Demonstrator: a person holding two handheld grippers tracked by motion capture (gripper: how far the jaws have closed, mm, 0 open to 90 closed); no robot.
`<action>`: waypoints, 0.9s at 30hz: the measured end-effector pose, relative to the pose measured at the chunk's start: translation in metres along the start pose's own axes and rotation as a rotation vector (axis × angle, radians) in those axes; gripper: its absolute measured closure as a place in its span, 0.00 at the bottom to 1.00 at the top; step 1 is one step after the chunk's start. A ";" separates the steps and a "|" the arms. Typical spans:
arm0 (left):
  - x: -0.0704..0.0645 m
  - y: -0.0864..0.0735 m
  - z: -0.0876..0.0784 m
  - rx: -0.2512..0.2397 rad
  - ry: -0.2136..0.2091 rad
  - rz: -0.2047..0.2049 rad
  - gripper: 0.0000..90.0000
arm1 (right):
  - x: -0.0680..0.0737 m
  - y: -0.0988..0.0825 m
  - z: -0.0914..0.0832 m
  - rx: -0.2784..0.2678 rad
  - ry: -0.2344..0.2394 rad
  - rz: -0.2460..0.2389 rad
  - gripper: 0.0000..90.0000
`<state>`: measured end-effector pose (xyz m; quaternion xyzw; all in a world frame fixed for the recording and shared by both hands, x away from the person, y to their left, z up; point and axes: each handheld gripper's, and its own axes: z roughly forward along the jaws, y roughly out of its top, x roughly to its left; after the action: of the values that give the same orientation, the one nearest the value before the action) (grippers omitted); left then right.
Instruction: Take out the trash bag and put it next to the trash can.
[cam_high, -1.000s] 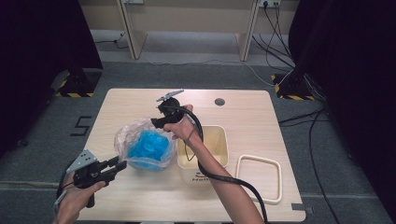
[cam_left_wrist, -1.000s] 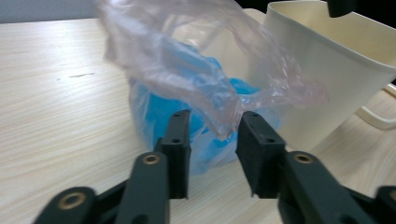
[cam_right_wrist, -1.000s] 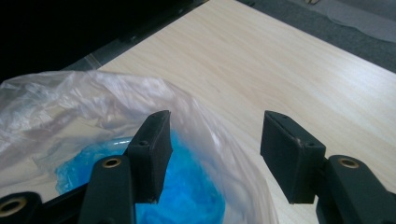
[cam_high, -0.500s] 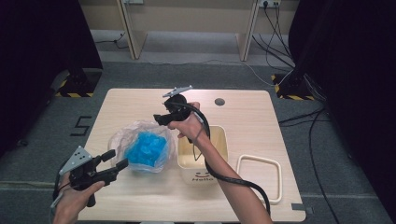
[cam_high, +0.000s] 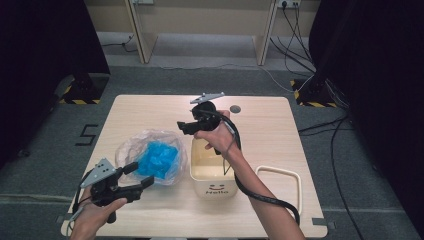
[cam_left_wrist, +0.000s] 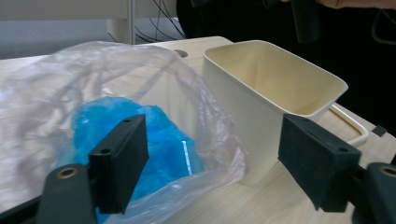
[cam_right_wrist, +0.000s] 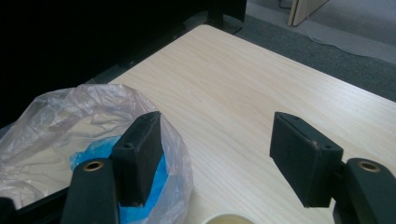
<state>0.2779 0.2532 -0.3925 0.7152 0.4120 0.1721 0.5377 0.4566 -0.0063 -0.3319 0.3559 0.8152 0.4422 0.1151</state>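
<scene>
Clear crumpled plastic bag (cam_high: 150, 159) with blue wad inside sits on table, touching cream rectangular bin (cam_high: 215, 172). My left gripper (cam_high: 140, 176) and right gripper (cam_high: 186, 126): jaws just opened, spread, nothing between. I'd regrip opposite rim edges, lift evenly into bin.

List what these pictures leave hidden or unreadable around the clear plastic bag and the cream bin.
- Crumpled blue material inside the clear plastic bag: what it is stays unclear; the wrinkled film veils it in every view.
- Cream rectangular bin: its floor is hidden, by the right forearm in the high view and by its own wall in the left gripper view.
- Cream rectangular frame on the table: cut short by the bin in the left gripper view.
</scene>
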 end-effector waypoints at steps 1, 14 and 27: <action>-0.003 -0.001 0.003 0.005 -0.011 0.001 0.21 | -0.001 -0.001 -0.004 -0.007 -0.002 0.008 0.37; -0.032 -0.007 0.025 0.040 -0.107 0.034 0.17 | -0.035 -0.027 -0.053 -0.084 -0.052 0.063 0.35; -0.051 -0.023 0.047 0.068 -0.166 0.052 0.18 | -0.070 -0.064 -0.098 -0.117 -0.121 0.109 0.35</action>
<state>0.2704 0.1859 -0.4205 0.7554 0.3530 0.1119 0.5406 0.4269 -0.1396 -0.3351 0.4184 0.7589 0.4725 0.1606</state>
